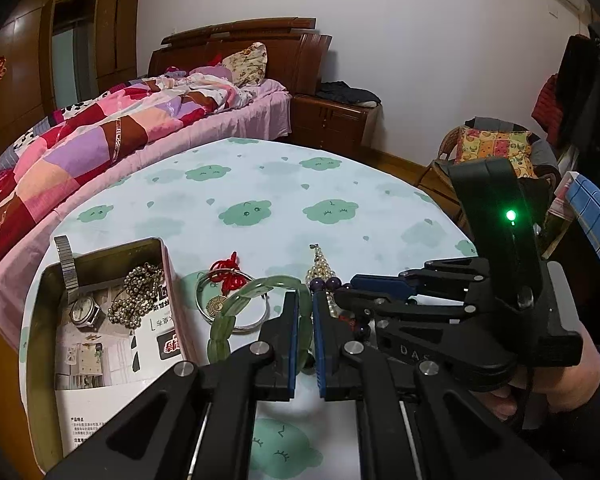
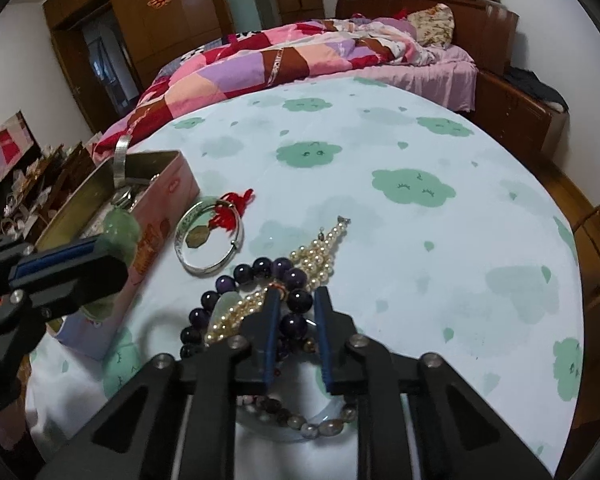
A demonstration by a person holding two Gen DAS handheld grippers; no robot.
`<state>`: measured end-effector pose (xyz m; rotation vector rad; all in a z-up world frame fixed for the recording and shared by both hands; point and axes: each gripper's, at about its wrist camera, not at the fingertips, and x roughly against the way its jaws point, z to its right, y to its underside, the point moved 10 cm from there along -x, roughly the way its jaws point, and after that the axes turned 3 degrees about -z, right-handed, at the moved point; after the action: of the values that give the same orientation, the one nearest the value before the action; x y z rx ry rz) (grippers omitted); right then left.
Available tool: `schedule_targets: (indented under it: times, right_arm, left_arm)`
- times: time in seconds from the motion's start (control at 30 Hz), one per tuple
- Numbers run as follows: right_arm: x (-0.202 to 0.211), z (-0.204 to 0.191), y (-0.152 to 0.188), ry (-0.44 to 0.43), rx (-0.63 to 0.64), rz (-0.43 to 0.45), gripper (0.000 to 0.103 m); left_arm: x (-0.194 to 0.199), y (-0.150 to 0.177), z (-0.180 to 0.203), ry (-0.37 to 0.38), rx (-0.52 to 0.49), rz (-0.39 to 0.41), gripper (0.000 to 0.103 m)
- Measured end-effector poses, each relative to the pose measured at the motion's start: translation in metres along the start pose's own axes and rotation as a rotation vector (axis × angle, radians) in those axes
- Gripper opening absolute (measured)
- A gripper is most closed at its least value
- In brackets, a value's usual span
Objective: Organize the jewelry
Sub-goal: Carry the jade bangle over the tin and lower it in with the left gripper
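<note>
Now purple beads point(image 2: 296, 300) between right tongs point(image 2: 296, 300).

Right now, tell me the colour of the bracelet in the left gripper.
Translucent pale green bracelet; left wrist view shows it best.

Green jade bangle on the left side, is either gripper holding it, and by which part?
Yes. The left gripper clamps the translucent green jade bangle by one side of its band.

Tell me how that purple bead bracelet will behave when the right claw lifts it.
The purple bead bracelet probably sags limply, being strung separate beads. Its round glossy beads may slip between the right claw pads. It overlaps the pearl strand, which may drag along.
</note>
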<state>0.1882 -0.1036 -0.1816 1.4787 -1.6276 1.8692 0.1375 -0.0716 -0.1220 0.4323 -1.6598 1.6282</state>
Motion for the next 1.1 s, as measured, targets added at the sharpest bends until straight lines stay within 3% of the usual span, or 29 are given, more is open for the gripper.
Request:
schedule_targets:
  times: [0.33, 0.47, 1.1]
  right_arm:
    - [-0.005, -0.006, -0.002, 0.02, 0.051, -0.027, 0.021]
    - [-0.007, -0.009, -0.003, -0.017, 0.054, -0.049, 0.017]
    - [0.061, -0.041, -0.012, -0.074, 0.064, 0.148, 0.016]
  left_arm:
    - [-0.001, 0.003, 0.0, 0.002, 0.002, -0.011, 0.006]
    - [0.0, 0.002, 0.0, 0.001, 0.004, -0.006, 0.006]
    - [0.027, -0.005, -0.003, 0.007, 0.013, 0.052, 0.006]
